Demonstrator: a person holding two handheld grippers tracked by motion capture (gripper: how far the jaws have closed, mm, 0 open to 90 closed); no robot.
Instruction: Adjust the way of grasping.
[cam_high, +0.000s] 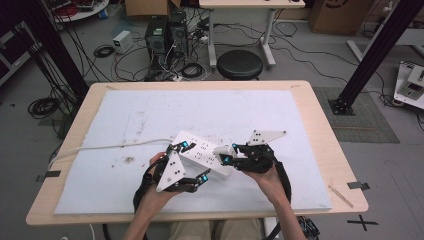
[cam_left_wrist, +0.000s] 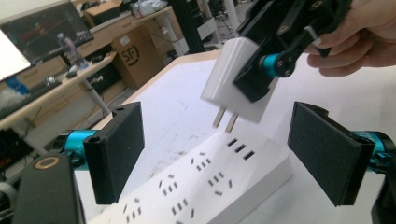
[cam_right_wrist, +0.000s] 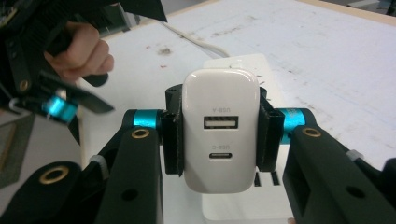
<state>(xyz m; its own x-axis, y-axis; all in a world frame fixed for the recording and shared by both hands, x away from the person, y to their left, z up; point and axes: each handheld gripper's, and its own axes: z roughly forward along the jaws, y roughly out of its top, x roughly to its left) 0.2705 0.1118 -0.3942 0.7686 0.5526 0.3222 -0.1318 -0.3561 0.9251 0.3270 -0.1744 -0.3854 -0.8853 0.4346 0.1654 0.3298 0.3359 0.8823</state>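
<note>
Here, charger (cam_right_wrist: 218, 133): white, with two ports facing the camera, clamped between the right gripper's (cam_right_wrist: 218, 135) jaws.
Prongs (cam_left_wrist: 225, 119): two, pointing down just above the strip's end sockets, apart from them.
Strip (cam_left_wrist: 205, 179): white, flat on the white mat (cam_high: 250, 107); its cord (cam_high: 100, 146) runs left.
Left gripper (cam_left_wrist: 229, 154): jaws wide, one on each side of the strip; whether they touch it is unclear.
</note>
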